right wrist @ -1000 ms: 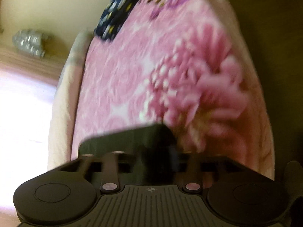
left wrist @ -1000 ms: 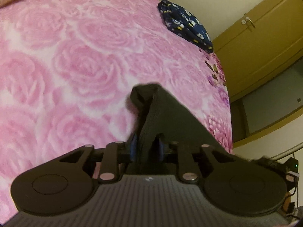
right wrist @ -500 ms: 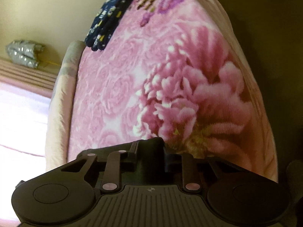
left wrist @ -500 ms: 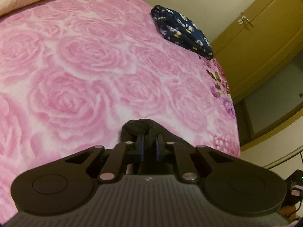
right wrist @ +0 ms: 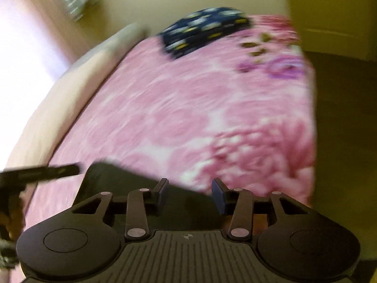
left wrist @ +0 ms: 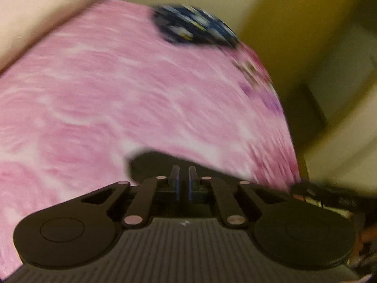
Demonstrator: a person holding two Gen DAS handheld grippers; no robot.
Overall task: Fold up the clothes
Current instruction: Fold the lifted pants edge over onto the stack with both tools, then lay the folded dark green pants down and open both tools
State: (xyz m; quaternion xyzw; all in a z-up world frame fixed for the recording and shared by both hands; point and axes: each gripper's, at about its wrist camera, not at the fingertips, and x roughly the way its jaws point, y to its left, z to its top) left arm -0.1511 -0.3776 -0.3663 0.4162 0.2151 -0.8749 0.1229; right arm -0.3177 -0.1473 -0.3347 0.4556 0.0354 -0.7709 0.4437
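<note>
A dark garment [left wrist: 150, 162] lies on the pink rose blanket [left wrist: 117, 94], close under both grippers. My left gripper [left wrist: 183, 168] has its jaws nearly together and still closing, with the dark cloth pinched between the pads. In the right wrist view the same dark garment [right wrist: 113, 172] spreads under my right gripper [right wrist: 190, 184]. Its jaws are opening, and the pads stand clear of the cloth that lies between and below them. Both views are smeared by motion.
A folded navy patterned garment [left wrist: 195, 28] [right wrist: 205, 30] rests at the far end of the bed. A cream cover [left wrist: 35, 23] borders the blanket on the left. Yellow-brown cupboard doors [left wrist: 294, 11] and dark floor [right wrist: 341, 118] lie beyond the bed's right edge.
The left jaws have closed onto the dark cloth. The right jaws closed and have come apart again. Both hands have rolled and shifted, so the bed sits more level in view.
</note>
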